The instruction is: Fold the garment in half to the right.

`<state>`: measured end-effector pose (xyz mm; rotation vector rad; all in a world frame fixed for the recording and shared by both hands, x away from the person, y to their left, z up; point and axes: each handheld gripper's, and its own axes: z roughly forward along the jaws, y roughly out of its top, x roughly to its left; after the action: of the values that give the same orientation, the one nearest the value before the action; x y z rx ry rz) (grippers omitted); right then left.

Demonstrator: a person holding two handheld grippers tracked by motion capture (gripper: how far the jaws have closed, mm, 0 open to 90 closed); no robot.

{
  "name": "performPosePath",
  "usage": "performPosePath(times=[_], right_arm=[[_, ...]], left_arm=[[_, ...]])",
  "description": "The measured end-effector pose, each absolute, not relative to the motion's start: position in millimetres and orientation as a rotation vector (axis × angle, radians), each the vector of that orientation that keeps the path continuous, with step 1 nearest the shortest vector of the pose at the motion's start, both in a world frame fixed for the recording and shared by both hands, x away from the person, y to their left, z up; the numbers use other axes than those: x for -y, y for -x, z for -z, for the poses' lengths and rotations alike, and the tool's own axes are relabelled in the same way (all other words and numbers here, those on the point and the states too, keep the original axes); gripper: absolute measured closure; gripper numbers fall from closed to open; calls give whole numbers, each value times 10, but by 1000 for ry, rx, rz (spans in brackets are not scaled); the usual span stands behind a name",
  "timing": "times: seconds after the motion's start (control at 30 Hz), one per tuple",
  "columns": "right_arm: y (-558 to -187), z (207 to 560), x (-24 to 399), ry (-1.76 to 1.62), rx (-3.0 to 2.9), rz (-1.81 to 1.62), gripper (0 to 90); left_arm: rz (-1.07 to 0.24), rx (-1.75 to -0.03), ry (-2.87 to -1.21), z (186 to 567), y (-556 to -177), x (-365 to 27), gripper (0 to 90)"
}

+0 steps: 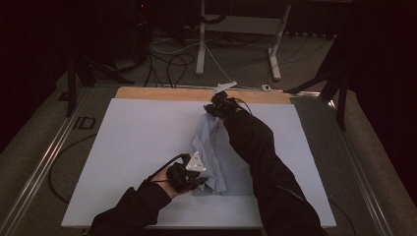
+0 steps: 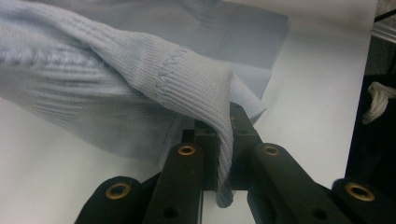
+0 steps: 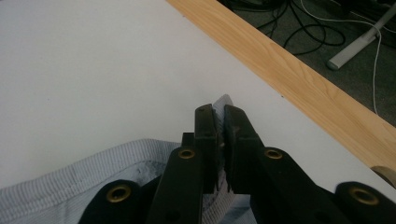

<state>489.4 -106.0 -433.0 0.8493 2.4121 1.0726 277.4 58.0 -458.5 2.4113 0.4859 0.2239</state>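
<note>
Stretching a pale blue knitted garment (image 1: 216,152) between two hand-held grippers, lengthwise across the white surface (image 1: 133,142). Left hand-held gripper (image 1: 194,178) at the near end, jaws clamped together on a ribbed hem fold (image 2: 219,93), with the knit draping over the black jaws and trailing away up and to the left in the left gripper view. Right hand-held gripper (image 1: 219,105) at the far end, close to the wooden strip (image 1: 167,93) along the surface's back edge, jaws likewise pinched shut on a thin corner of the same fabric (image 3: 223,100), with a ribbed band (image 3: 70,182) running off to the lower left of that view. Long axis of the garment thus running from near to far, slightly slanted toward the right at the far end, and bunched narrow rather than spread flat. Near end closer to the left hand, far end to the right, and the dark right sleeve (image 1: 260,162) crossing above the garment's right side. Probably a sweater, though the dim high view leaves its outline uncertain. No brand, label or readable writing anywhere on the knit or the surface. Beyond the surface, cables (image 1: 172,61) and white stand legs (image 1: 275,54) on the floor.
</note>
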Motion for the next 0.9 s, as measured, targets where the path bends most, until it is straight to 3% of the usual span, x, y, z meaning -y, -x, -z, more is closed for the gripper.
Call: performPosePath(times=[0.9], right_arm=[[-4853,4456,1586,-913,-2384,-1121,851]], left_arm=[[-191,-323,-2449,4644,-2881,-53,872]])
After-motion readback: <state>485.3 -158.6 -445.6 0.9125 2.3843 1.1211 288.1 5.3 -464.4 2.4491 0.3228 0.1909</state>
